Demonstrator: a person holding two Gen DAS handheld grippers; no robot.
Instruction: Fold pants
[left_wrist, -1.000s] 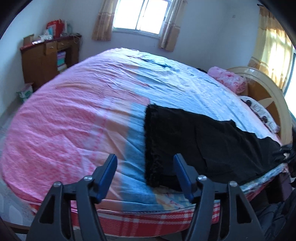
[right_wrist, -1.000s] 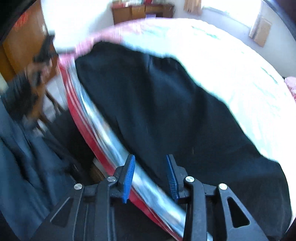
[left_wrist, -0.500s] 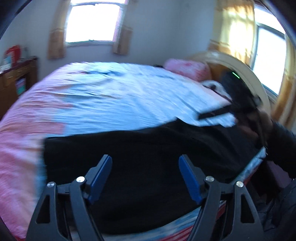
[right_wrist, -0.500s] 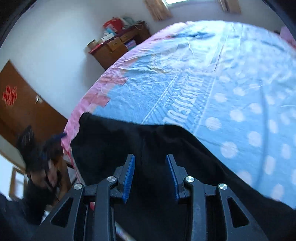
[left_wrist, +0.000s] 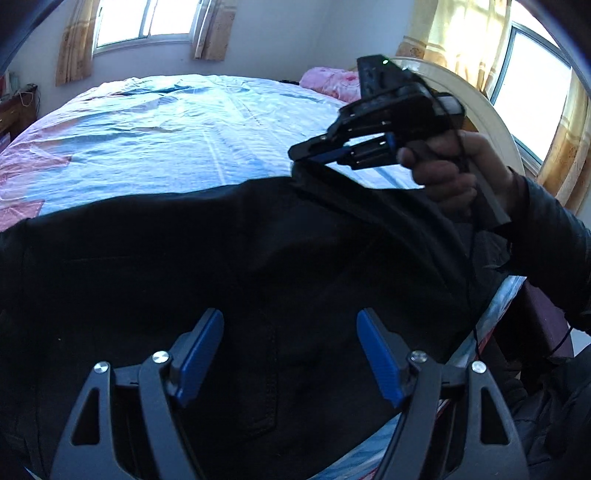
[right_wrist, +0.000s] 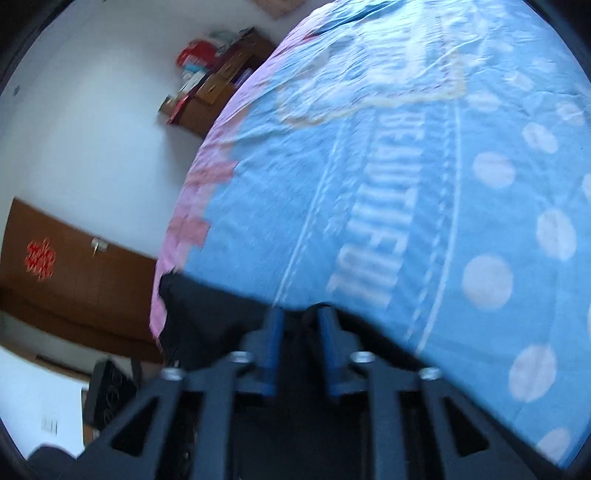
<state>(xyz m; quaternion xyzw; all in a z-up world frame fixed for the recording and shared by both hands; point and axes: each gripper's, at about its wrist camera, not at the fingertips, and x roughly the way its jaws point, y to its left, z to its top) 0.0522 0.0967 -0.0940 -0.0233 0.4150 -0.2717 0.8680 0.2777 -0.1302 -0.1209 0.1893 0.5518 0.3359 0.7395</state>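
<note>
Black pants lie across the near edge of the bed. My left gripper is open, its blue pads hovering just above the pants' middle. My right gripper shows in the left wrist view at the far edge of the pants, shut on a fold of the black cloth and lifting it slightly. In the right wrist view the right gripper has its jaws nearly together with the pants pinched between them.
The bed sheet is blue and pink. A pink pillow and a round headboard are at the far right. A wooden dresser and a brown door stand by the wall.
The left gripper swung right over the pants and came closer. The right gripper moved to the pants' far edge and closed on the cloth.
</note>
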